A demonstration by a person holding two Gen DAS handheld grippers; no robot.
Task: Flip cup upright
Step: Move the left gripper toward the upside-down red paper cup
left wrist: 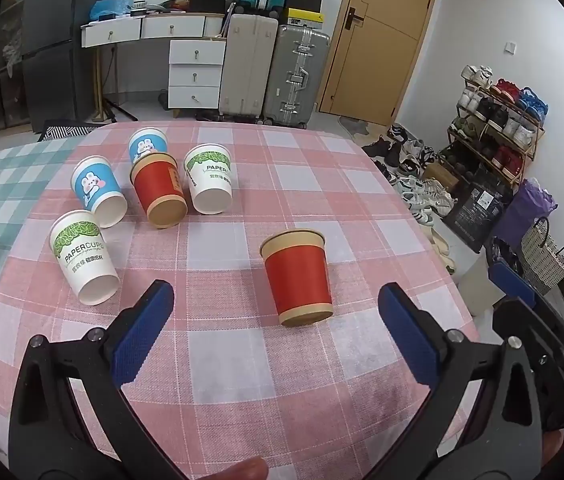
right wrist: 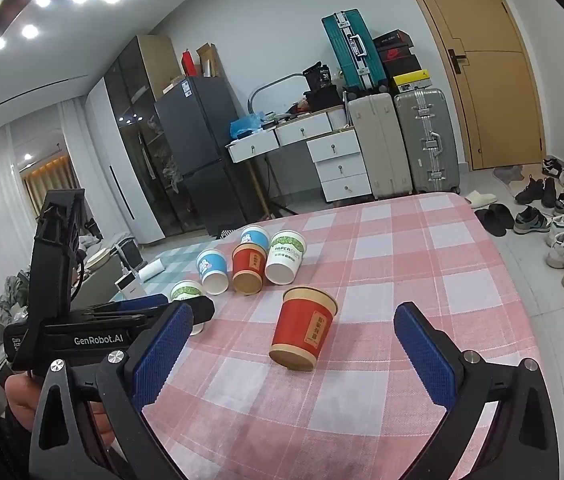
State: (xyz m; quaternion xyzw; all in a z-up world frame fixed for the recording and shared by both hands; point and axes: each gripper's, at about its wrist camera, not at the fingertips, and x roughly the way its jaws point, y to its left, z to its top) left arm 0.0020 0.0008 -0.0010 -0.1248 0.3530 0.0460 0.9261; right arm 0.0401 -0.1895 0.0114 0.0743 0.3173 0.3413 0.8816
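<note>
pink checked tablecloth, red cup inverted

Red cup: matt paper, kraft-brown rims. Tablecloth: woven cloth, slightly rough, pink check. Left gripper and right gripper: matt black plastic, knurled blue pads, bright metal screws.
</note>
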